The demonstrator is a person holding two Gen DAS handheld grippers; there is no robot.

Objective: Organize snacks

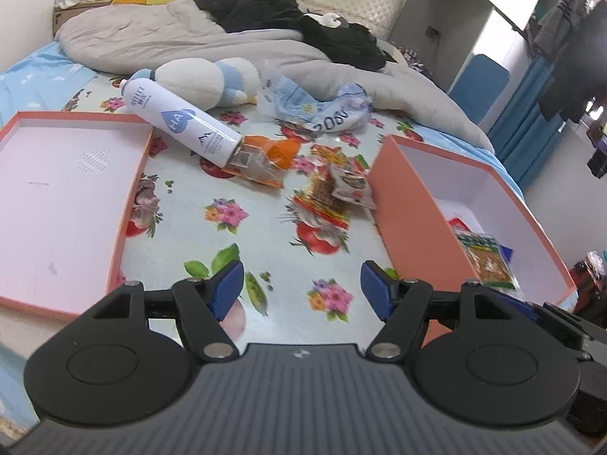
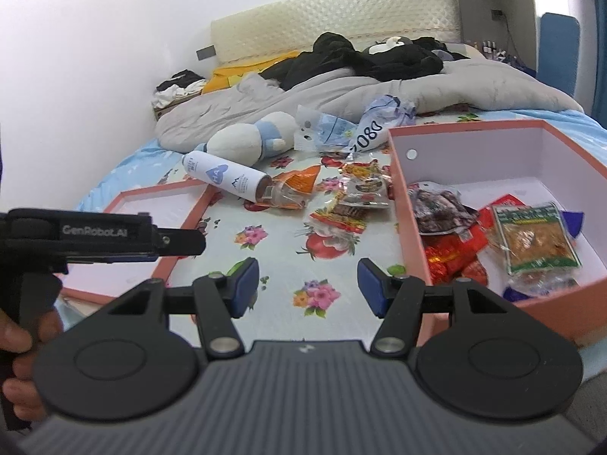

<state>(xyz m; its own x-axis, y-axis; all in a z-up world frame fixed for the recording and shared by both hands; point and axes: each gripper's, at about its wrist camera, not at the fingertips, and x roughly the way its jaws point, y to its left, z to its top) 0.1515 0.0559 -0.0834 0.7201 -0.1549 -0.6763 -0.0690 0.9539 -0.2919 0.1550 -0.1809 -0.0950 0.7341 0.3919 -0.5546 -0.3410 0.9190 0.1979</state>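
right wrist view: we are reading "genrobot.ai" on the left gripper [image 2: 182, 242]; right gripper [image 2: 308, 287] is hanging spread, empty, snack packets [image 2: 343, 204] lying ahead beside the orange box [image 2: 408, 204].

Black two-finger grippers [image 1: 301, 290], blue pads [image 2: 246, 284], silver pivot screws; ribbed grey housing; white "GenRobot.AI" lettering

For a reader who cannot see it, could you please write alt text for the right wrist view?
The open, empty right gripper hovers over a floral bedsheet, with an orange box at right already holding several snack packets. More snack packets, a white spray can and a plush toy lie ahead; the box lid sits at left.
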